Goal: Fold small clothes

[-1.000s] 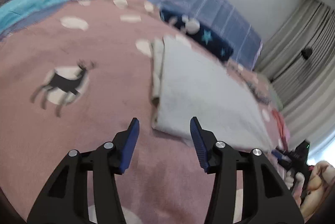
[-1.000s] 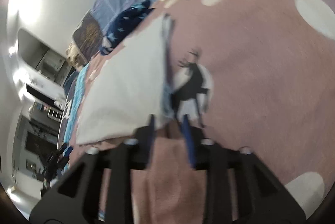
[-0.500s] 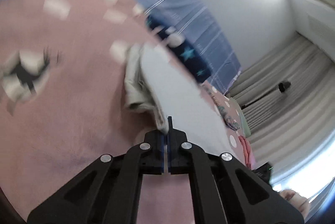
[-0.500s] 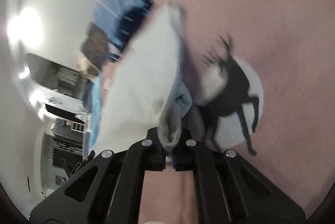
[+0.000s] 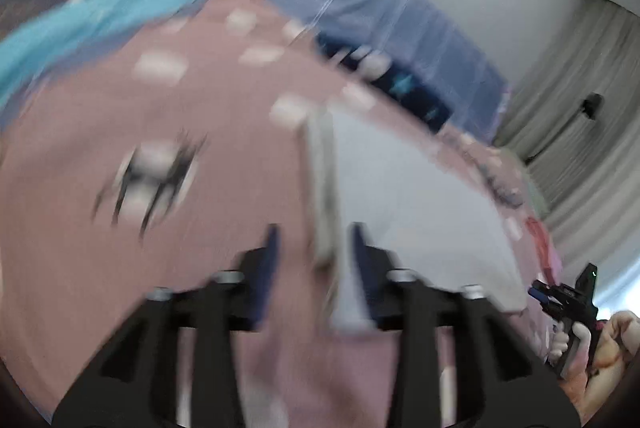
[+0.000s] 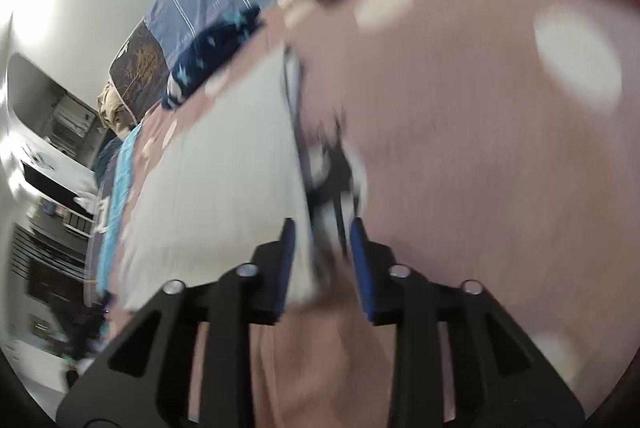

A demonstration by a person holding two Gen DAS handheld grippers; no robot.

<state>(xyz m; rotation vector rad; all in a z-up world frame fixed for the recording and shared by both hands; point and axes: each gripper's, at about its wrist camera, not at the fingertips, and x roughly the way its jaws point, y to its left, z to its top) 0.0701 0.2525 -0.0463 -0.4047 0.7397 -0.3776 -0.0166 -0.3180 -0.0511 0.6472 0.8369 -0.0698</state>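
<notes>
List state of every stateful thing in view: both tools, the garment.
left tool: jaws opening, pads off the cloth, garment corner between them
right tool: jaws opening, pads off the cloth, other corner between them
pale garment: folded, lying flat on the pink blanket

Pale grey-white folded garment (image 5: 420,195); pink blanket (image 5: 80,248), white dots, black deer; blue-padded black fingers (image 5: 269,256).

1. A folded cloth (image 5: 420,211) lies flat on the blanket (image 5: 120,268).
2. A star-printed garment (image 5: 400,83) lies behind it, toward the blanket's far edge.
3. A deer figure (image 5: 156,171) lies left of the cloth.
</notes>
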